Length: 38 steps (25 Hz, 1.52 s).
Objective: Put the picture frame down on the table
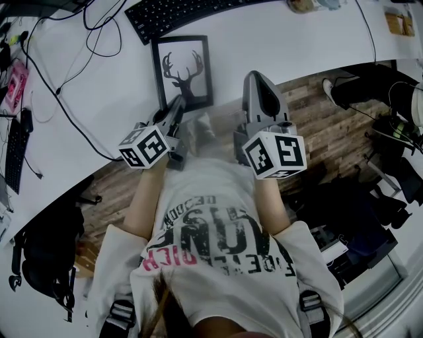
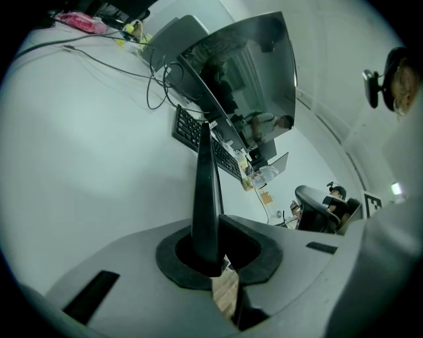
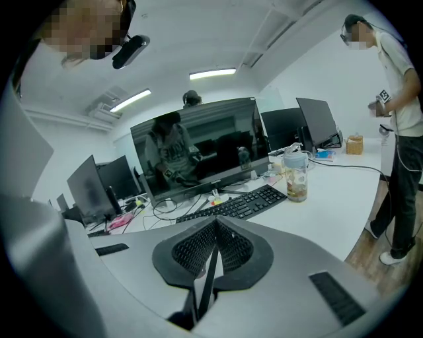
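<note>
Where the white table (image 1: 99,99) ends against the wooden plank floor (image 1: 317,105), two grey grippers are seen held out by a person in a white printed T-shirt (image 1: 218,244).

Left gripper (image 1: 177,104): the jaws are closed almost fully onto the near edge of the black rectangular picture frame (image 1: 183,71), which carries a stag's-head silhouette on white. In the left gripper view the frame is seen edge-on as a thin black strip rising from between the dark pads (image 2: 168,264), which are pressed against it on both sides.

Frame position: it is held over the table with the picture side up towards the head camera. Its far edge is just beside the black keyboard (image 1: 178,13), and its near edge is close to the table's edge. Whether its underside rests on the table surface cannot be determined. Dark cables (image 1: 66,72) are noted to its left, well apart from it.

Right gripper (image 1: 254,75): the ribbed pads are brought together and nothing is gripped between them. It is held level with the left one, beside the frame's right edge but apart from it, at the table's edge. A large dark monitor (image 3: 198,145) and a clear lidded jar (image 3: 297,177) are recorded on the table in its view.

A marker cube is carried on each gripper, left (image 1: 144,146) and right (image 1: 275,154).
</note>
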{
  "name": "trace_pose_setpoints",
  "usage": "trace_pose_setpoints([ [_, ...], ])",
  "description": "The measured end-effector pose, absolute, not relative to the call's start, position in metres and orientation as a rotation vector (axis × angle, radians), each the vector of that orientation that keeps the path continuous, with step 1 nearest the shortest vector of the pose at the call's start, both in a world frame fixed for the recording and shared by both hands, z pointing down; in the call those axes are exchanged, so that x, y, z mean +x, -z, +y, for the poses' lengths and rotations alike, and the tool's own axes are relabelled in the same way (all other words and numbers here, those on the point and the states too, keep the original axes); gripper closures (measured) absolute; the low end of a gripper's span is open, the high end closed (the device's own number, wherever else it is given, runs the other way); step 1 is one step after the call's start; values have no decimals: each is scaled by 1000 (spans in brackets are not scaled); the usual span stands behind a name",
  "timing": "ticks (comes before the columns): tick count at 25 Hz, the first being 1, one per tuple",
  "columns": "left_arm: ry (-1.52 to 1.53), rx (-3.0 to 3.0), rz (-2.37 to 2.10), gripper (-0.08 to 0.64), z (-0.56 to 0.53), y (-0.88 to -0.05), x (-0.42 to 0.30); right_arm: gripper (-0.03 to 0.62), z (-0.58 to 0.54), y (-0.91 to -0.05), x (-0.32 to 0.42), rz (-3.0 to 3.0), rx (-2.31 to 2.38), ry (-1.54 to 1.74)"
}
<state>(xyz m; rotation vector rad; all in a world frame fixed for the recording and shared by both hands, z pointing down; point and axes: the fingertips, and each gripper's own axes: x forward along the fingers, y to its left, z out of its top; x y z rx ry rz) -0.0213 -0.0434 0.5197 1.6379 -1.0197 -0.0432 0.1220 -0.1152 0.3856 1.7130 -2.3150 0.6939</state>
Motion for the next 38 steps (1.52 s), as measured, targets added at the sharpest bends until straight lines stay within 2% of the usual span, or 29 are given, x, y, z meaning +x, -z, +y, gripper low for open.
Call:
trace_pose_setpoints([
  [18,-98,1644,-1102,477,-42,-531,-28,594,-118,-384,119,-2330,1689,-696],
  [28,-237,1693,-1216,394,-40,-537,-39,594,-115,-384,117,-2336,1676,-698],
  [38,-308,1683,-1267,345,-34,-547,-49,594,-112,-385,115,-2337,1669,-698],
])
